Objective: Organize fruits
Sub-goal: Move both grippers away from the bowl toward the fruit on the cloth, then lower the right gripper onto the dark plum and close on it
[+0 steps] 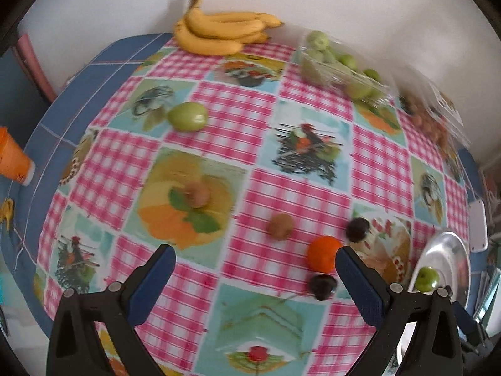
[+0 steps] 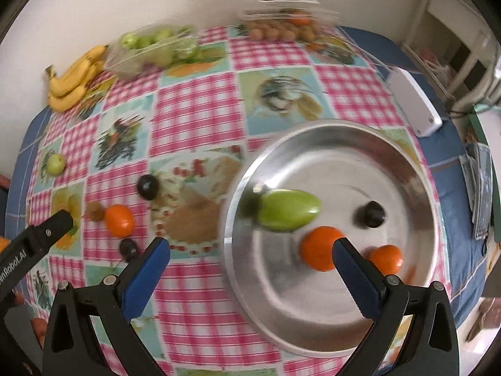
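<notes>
My left gripper (image 1: 255, 252) is open above the checked tablecloth, empty. Ahead of it lie two kiwis (image 1: 197, 195) (image 1: 280, 226), an orange (image 1: 324, 253) by its right finger, two dark plums (image 1: 357, 229) (image 1: 322, 285) and a green apple (image 1: 188, 116). My right gripper (image 2: 250, 247) is open and empty over the near rim of the metal plate (image 2: 313, 326). The plate holds a blurred green apple (image 2: 289, 209), two oranges (image 2: 319, 247) (image 2: 386, 258) and a dark plum (image 2: 371, 214). The left gripper's tip (image 2: 59, 222) shows at the left of the right wrist view.
Bananas (image 1: 219, 31) lie at the table's far edge by the wall. A clear box of green fruit (image 1: 338, 65) and another box of brown fruit (image 2: 281, 28) stand beside them. A white device (image 2: 413, 103) rests right of the plate. An orange cup (image 1: 12, 159) is at the left.
</notes>
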Motion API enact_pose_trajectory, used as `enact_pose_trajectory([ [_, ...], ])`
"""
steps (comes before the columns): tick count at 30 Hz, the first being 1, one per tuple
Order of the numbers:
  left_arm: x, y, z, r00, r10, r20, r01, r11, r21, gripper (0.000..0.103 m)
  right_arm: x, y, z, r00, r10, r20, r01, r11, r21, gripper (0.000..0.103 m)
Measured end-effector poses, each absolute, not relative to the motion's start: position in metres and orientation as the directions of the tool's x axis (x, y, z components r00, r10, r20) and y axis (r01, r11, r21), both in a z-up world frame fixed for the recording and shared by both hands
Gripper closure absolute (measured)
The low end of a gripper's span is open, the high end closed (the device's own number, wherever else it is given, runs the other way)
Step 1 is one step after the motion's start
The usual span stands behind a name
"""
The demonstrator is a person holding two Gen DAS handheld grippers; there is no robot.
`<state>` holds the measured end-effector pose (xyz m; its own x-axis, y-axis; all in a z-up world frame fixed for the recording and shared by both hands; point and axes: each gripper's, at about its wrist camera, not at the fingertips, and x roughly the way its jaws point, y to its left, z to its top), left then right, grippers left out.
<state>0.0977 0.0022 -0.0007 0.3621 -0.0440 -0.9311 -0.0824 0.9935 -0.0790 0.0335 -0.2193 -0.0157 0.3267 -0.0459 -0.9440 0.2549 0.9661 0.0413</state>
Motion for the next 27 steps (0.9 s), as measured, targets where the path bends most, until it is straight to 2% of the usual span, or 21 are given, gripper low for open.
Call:
enact_pose_trajectory([
  [14,0.108,0.08,-0.006,0.354,-0.025,-0.935,-0.254,0.959,-0.122,0.0,0.05,-0.147,-0.028,0.322,0.01,-0.947,0.104,0.993,0.046,0.0],
  [27,0.109,0.063,-0.047,0.264,-0.042,-0.963,-0.199,0.975,-0.097,0.0,0.06,-0.139,-0.066,0.27,0.069,-0.961,0.089,0.991,0.096,0.0],
])
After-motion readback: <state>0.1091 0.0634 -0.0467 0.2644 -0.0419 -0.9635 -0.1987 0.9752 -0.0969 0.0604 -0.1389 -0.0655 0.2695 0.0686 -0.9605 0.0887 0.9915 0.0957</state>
